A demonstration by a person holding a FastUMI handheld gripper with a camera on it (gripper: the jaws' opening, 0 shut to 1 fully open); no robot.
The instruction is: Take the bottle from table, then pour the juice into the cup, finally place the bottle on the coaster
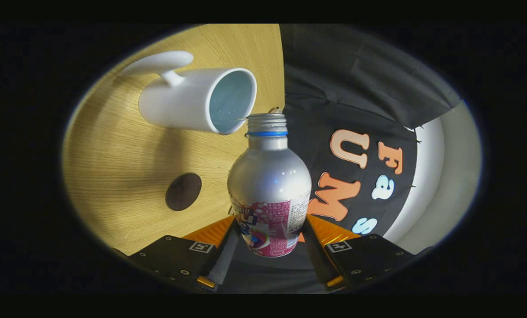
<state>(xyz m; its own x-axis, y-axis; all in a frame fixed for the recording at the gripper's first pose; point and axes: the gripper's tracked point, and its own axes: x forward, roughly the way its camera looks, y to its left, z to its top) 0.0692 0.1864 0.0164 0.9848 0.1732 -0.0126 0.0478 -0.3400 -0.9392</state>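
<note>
Tongs (270, 247) clamp bottle (268, 190) — mouth at cup (197, 102) rim.

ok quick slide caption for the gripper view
Gripper holding the open bottle tipped toward the white cup, coaster nearby.

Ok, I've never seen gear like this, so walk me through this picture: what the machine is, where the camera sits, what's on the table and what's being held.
A person holds a two-finger gripper, and the camera rides on it, looking forward along the jaws. They are shut on a silver bottle, its cap off. The whole view is tipped, because the bottle is tilted, with its mouth at the rim of a white cup. The cup stands on a wooden table. A dark round coaster lies on the table nearer the gripper. Black cloth hangs behind.
</note>
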